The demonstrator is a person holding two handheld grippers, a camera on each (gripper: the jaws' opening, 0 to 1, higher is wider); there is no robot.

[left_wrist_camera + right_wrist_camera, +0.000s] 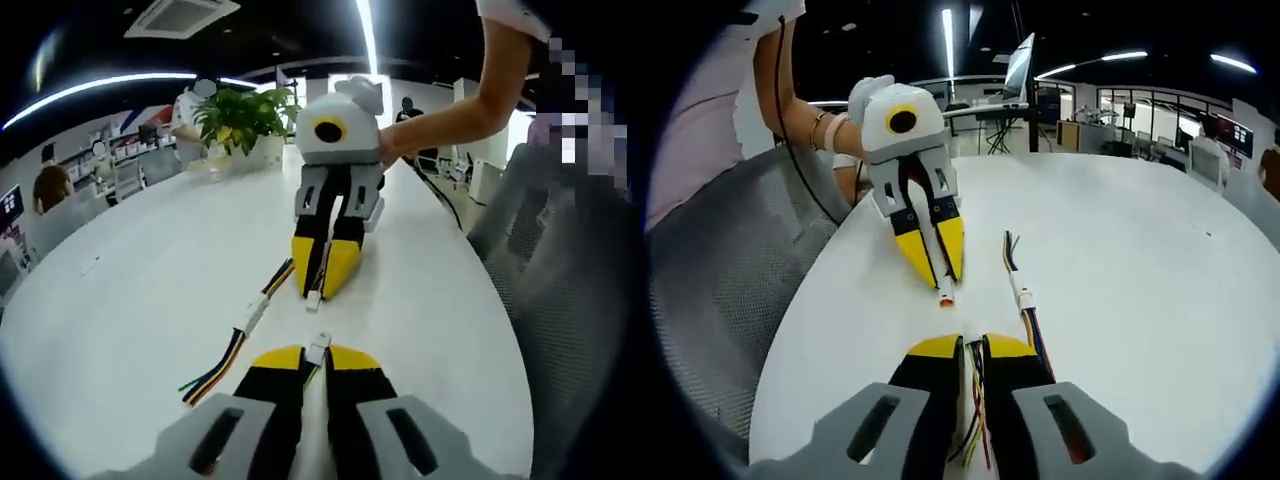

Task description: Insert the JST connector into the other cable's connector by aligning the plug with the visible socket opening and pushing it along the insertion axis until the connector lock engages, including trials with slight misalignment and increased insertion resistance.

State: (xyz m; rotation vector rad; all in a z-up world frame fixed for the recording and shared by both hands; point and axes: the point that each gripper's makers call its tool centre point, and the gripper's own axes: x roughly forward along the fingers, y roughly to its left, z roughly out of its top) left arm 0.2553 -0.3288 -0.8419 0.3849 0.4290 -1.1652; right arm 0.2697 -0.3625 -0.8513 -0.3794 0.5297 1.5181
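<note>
Presently both tools face each other across the white desk (150, 270), tips close but not touching, each clenched on the end of a cable. In the left gripper view the left tool (317, 358) grips a small white connector (319, 349) that juts just beyond its tips, and the right tool (322, 285) ahead holds its own white connector (313, 297) pointing back at it, a short gap between the two. In the right gripper view the right tool (971, 348) is closed on coloured wires (975, 410) that run back between its jaws, and the left tool (937, 262) opposite shows a connector end (946, 295) with an orange tint at its tip. A spare harness (240, 335) with a white joint lies on the desk just to the left of the left tool; the same harness (1023, 300) appears just right of the right tool. The chief risk, as judged, is lateral or angular offset: the two ends do not look quite collinear, and pushing while skewed could jam the plug on the socket lip, bend pins, or let a connector pivot or slide back in its grip. Grasping by wires rather than housing would aggravate that under resistance. Socket opening, latch orientation and which end is the plug are too small to make out, and the right tool's own connector is hidden at its tips in its own view.
</note>
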